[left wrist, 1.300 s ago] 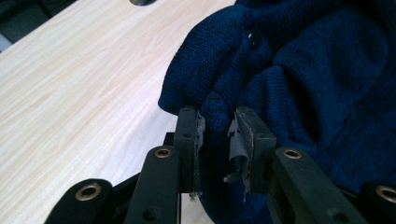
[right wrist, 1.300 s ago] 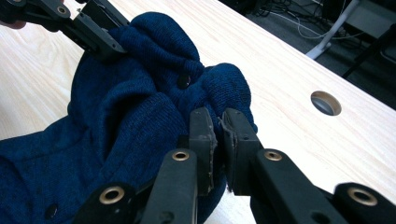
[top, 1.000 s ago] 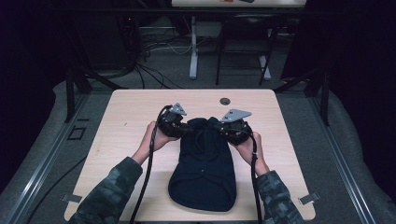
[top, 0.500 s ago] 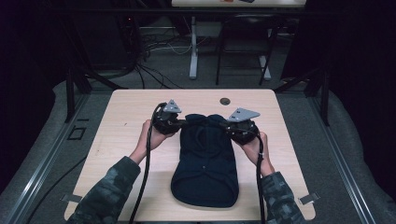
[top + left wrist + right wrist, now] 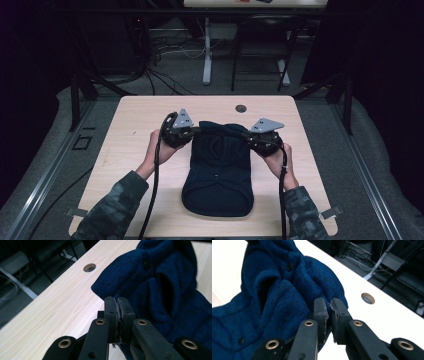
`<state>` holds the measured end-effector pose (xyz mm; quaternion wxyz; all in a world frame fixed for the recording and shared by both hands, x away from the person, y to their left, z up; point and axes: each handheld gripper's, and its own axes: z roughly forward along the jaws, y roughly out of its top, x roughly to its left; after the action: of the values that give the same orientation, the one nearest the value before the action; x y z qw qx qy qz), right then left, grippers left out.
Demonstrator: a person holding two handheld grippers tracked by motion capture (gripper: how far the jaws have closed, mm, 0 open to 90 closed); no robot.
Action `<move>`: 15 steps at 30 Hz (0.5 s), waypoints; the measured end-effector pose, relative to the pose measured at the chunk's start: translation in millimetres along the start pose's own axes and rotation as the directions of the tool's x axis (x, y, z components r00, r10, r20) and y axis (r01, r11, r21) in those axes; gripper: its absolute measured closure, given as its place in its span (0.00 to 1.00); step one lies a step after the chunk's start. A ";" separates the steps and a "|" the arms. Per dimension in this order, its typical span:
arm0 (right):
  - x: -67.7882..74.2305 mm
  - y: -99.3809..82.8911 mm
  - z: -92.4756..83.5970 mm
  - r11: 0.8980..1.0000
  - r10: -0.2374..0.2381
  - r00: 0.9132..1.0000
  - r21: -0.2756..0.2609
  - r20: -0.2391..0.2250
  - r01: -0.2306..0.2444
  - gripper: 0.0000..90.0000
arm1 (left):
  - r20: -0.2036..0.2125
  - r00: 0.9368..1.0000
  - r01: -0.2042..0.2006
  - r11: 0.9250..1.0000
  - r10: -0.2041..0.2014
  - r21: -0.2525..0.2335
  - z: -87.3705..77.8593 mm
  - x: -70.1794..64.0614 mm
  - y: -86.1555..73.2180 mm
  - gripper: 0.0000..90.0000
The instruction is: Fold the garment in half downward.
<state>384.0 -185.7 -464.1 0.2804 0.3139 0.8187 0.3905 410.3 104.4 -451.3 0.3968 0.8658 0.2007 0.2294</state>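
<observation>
Since the earlier frame, grippers spread apart, pulling the blue knit garment (image 5: pixel 218 170) wider and flat, just this side of the cable hole (image 5: pixel 241 108). Left gripper (image 5: pixel 119 315) and right gripper (image 5: pixel 329 315) each clamp a far corner, presumably for folding.

- The surface (image 5: pixel 135 125) is pale wood with rounded corners and a round cable hole (image 5: pixel 241 108) near its far edge.
- Grey floor (image 5: pixel 330 115) runs all around it, with metal rails (image 5: pixel 45 175) along both sides.
- Beyond the far edge, loose cables (image 5: pixel 165 55) lie tangled on the floor near a white table leg (image 5: pixel 206 50).
- A second pale tabletop (image 5: pixel 250 3) shows at the very top, with dark frame legs (image 5: pixel 260 55) beneath.
- Black drapes (image 5: pixel 385 75) close off the right; the left side is just as dark.
- Light falls mostly on the surface; the room around stays dim.
</observation>
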 end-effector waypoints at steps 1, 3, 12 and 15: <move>1.2 -1.8 0.2 1.000 -0.002 1.000 0.002 -0.001 0.002 0.92 | -0.002 1.000 -0.014 1.000 0.014 0.006 -0.7 -2.1 -0.9 0.97; 3.6 -6.5 1.9 1.000 -0.005 1.000 0.011 -0.007 0.005 0.92 | 0.004 1.000 -0.012 1.000 0.012 0.007 -0.8 -4.7 -3.3 0.97; 10.7 -17.9 3.7 1.000 0.011 1.000 0.008 -0.021 -0.010 0.92 | 0.023 1.000 0.007 1.000 -0.007 0.014 1.0 -9.0 -12.0 0.97; 11.2 -16.3 6.5 1.000 0.010 1.000 -0.014 -0.004 -0.010 0.92 | 0.042 0.999 0.024 1.000 -0.025 0.018 3.8 -7.4 -12.8 0.97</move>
<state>376.5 -182.5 -483.4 0.2791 0.3154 0.8149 0.3983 404.2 105.9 -465.3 0.3962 0.8714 0.2048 0.2044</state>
